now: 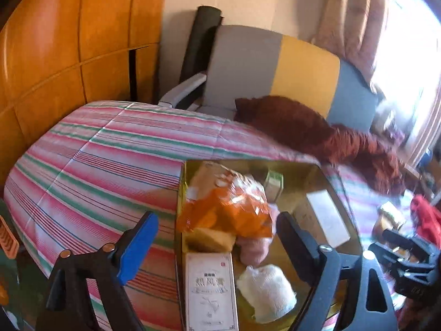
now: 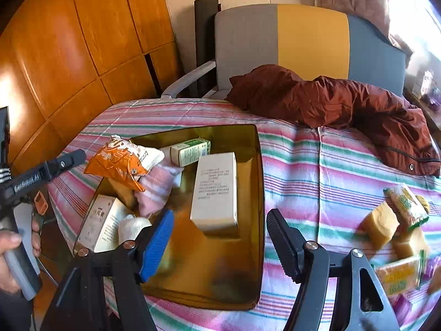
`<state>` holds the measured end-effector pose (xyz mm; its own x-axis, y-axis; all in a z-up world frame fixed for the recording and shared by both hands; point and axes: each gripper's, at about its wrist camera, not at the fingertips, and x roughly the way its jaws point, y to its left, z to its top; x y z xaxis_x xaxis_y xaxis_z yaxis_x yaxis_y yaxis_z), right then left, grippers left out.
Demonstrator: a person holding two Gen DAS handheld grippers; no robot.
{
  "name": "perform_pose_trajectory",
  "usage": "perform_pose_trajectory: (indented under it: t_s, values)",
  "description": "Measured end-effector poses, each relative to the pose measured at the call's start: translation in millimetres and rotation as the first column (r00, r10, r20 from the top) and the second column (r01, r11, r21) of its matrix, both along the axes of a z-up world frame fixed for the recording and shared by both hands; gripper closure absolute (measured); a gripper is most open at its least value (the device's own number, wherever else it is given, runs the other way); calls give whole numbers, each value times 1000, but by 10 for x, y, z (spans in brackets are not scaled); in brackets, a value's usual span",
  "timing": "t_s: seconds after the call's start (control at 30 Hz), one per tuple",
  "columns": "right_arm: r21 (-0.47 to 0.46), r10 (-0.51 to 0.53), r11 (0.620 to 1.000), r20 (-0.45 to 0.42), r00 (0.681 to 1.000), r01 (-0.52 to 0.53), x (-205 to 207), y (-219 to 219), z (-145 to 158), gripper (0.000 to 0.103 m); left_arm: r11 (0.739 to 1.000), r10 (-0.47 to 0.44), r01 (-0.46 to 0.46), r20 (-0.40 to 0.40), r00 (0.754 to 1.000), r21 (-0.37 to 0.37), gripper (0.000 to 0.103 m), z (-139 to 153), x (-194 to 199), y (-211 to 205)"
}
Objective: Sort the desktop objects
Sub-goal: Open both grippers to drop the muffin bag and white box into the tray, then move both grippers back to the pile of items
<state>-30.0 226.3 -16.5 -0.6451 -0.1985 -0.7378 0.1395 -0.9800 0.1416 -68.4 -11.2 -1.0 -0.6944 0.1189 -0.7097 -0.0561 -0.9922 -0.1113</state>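
On the striped bedspread (image 2: 317,165) sits a gold tray (image 2: 248,248) holding most of the sorted things. Inside it, a tall white box (image 2: 215,190) lies near the middle, with a small green-and-white box (image 2: 190,151) just behind it. An orange snack bag (image 2: 124,160) rests over the tray's far left edge, partly on a pink cloth (image 2: 157,187). Nearer the front left corner lie a flat white printed box (image 2: 102,220) and a rolled white cloth (image 2: 132,227), touching each other.

Both tools hang above this tray with nothing between their fingers. The right gripper (image 2: 220,242) has its jaws spread wide over the tray's near edge. The left gripper (image 1: 217,237) is likewise spread wide, its blue pad (image 1: 137,248) over the bedspread and its black finger over the tray.

To the right of the tray, well apart from it, several yellow and green snack packets (image 2: 397,220) lie loose on the bedspread; they look blurred. A rust-brown jacket (image 2: 344,104) is heaped at the far side, before a grey, yellow and blue chair (image 2: 303,41).
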Motion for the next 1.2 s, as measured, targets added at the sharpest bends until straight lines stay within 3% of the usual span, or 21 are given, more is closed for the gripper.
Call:
perform_pose_trajectory:
  t_s: [0.17,0.43,0.53,0.8,0.97,1.2]
  values:
    - [-4,-14,1000,7,1000,14,119,28,-18,30,998,11,-6,78,997,-70,20,-234,-271,135]
    - [19,-49,999,-12,999,49,236,113,49,26,990,98,-91,55,994,-112,19,-199,-747,49]
    - [22,-62,998,-8,998,62,260,143,36,26,995,94,-93,37,995,-44,19,-67,-785,0]
    - [3,-107,994,20,994,107,326,290,-77,24,996,2,-2,2,1000,84,19,137,-430,121]
    - [9,-147,989,21,989,147,392,414,-105,21,978,-110,108,2,994,177,19,156,-146,360]
    - [25,-222,975,23,975,221,538,685,-140,18,949,-249,236,38,968,209,19,73,60,825]
